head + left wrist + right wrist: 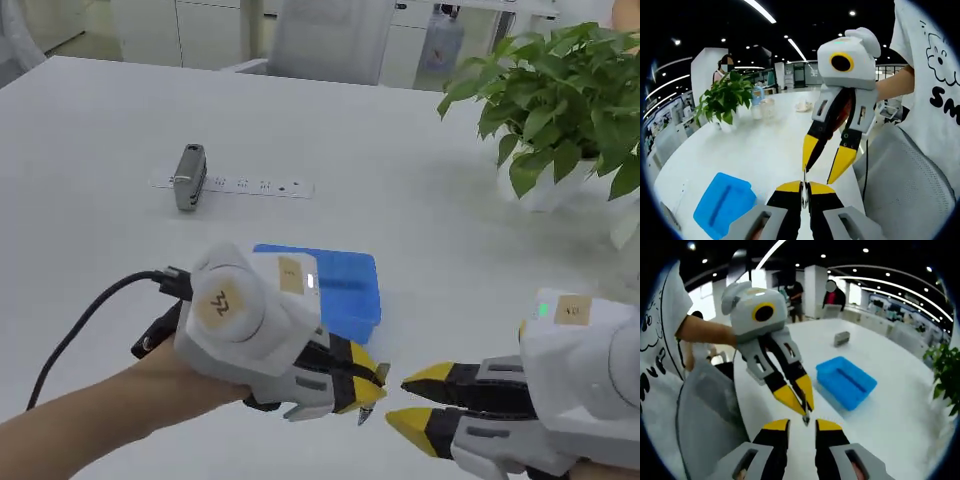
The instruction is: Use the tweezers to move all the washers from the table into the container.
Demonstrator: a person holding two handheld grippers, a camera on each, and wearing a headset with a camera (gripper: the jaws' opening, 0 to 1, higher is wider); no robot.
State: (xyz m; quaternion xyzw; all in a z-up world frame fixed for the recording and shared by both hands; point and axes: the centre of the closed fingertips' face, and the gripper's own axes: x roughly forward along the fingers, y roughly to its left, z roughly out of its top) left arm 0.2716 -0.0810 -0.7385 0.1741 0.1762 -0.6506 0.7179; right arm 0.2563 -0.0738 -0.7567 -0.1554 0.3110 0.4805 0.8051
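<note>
We see a white table, a potted plant far right, and a blue container mid-table, just behind the left gripper. Its jaws are clamped on the tweezers. The right gripper faces it with jaws parted, holding nothing.

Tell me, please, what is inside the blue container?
Inside the blue container the right gripper view shows a blue floor with one long groove. In the head view the left gripper hides its near left part.
</note>
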